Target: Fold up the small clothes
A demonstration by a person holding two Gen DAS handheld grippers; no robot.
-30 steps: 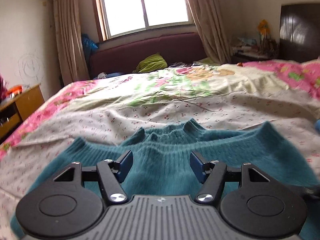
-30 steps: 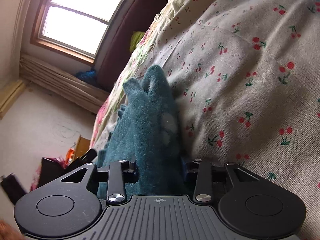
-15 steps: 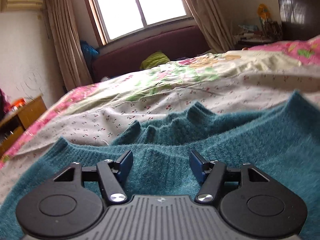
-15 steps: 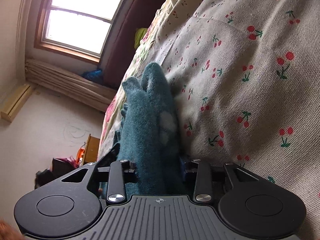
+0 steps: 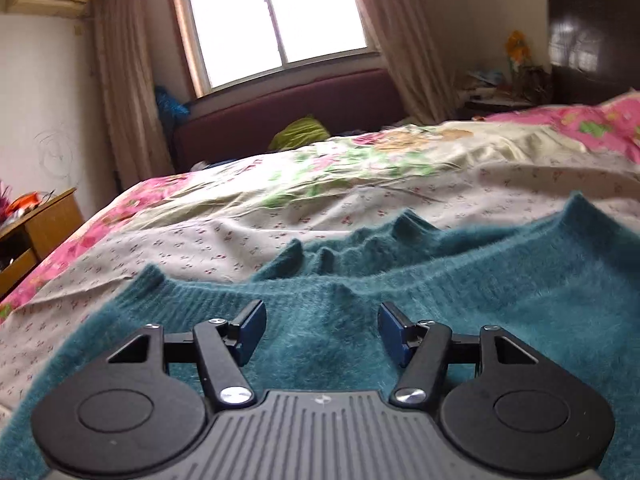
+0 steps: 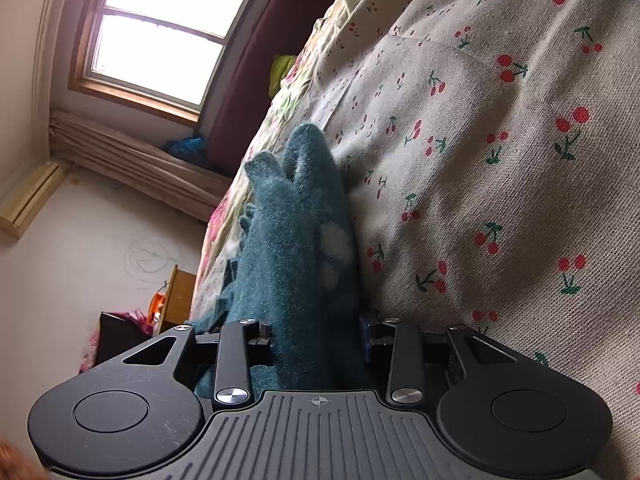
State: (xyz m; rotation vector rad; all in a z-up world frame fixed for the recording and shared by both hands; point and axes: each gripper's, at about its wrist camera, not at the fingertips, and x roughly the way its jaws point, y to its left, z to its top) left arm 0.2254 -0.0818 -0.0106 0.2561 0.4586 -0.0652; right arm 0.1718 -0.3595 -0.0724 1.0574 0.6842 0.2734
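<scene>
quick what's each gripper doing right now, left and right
Left gripper: open, holding nothing, poised over the teal sweater.
Right gripper: shut on a bunched fold of the teal sweater, beside the cherry-print sheet.

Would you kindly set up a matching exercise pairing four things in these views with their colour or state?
Things:
1. left gripper
2. right gripper
3. sweater
4. bedsheet

States:
A. cherry-printed
B. teal, fuzzy
C. open above the knit
D. shut on a fold of knit

Pairs: 1-C, 2-D, 3-B, 4-A
</scene>
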